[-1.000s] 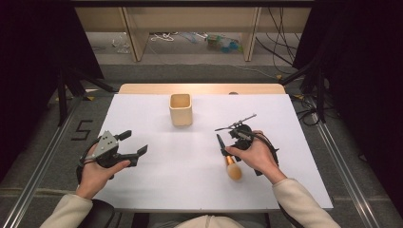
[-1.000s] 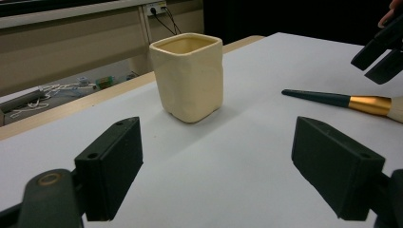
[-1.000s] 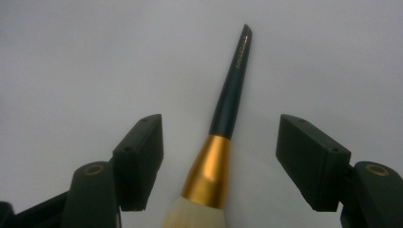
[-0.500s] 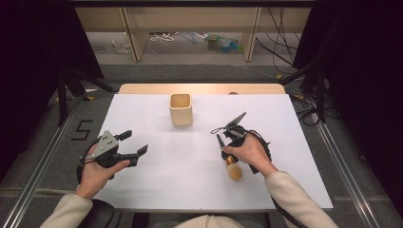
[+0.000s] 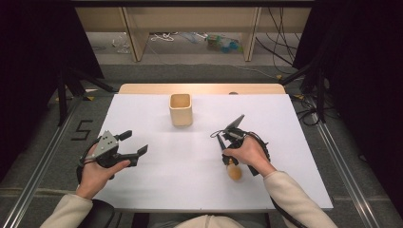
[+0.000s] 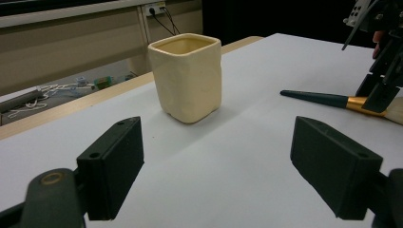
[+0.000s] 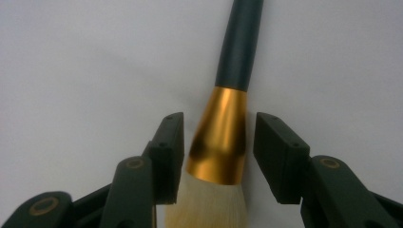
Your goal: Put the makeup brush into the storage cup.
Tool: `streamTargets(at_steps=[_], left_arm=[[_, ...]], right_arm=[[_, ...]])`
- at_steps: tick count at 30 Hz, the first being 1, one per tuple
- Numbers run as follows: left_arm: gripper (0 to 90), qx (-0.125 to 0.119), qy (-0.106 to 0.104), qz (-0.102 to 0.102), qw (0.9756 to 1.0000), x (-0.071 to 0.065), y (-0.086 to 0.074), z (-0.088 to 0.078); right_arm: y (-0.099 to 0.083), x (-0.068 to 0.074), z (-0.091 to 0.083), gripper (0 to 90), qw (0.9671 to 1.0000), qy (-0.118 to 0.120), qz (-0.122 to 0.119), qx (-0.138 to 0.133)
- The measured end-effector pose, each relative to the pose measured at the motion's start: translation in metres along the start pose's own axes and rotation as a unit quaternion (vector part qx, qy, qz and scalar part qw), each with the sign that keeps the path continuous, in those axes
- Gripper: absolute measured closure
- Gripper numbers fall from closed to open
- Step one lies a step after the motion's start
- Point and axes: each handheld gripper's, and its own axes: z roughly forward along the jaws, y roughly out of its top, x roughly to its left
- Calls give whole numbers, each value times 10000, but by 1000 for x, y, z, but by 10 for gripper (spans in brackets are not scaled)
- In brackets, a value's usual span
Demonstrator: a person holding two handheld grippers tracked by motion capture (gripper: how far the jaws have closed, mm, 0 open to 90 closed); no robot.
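My right gripper (image 7: 216,156) sits low in the right gripper view, its two black jaws standing on either side of the gold ferrule of the makeup brush (image 7: 223,137). They have just been closing, with the brush between them. The left pad looks to be at the ferrule's edge, while a thin strip of white table (image 7: 71,71) shows between the ferrule and the right pad, so I do not read this as a clamp yet. The brush's dark handle runs to the top edge of that frame and is cut off there; its pale bristles are cut off at the bottom.

In the high view, right of centre, my right hand (image 5: 247,153) covers most of that gripper and the middle of the brush (image 5: 233,171); I can make out the dark handle tip above the hand and the bristle end below it.

My left gripper (image 6: 216,178) has its jaws wide apart with nothing between them, low in the left gripper view. Beyond them, upper centre, stands the cream square cup (image 6: 186,76), upright and well apart from the brush, which lies at the right edge, partly hidden by the other gripper.
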Motion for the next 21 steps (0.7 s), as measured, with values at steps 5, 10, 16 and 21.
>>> streamTargets(at_steps=[5, 10, 16, 21], left_arm=[[180, -3, 1, -8, 10000, 0, 0, 0], [180, -3, 1, -2, 10000, 0, 0, 0], [180, -3, 0, -1, 10000, 0, 0, 0], [180, -1, -2, 5, 10000, 0, 0, 0]], right_arm=[[0, 0, 3, 540, 10000, -40, -32, 42], [1, 1, 5, 528, 9999, -88, -88, 87], [3, 7, 6, 527, 9987, -70, 219, 449], [5, 9, 5, 545, 9978, -142, 347, 549]])
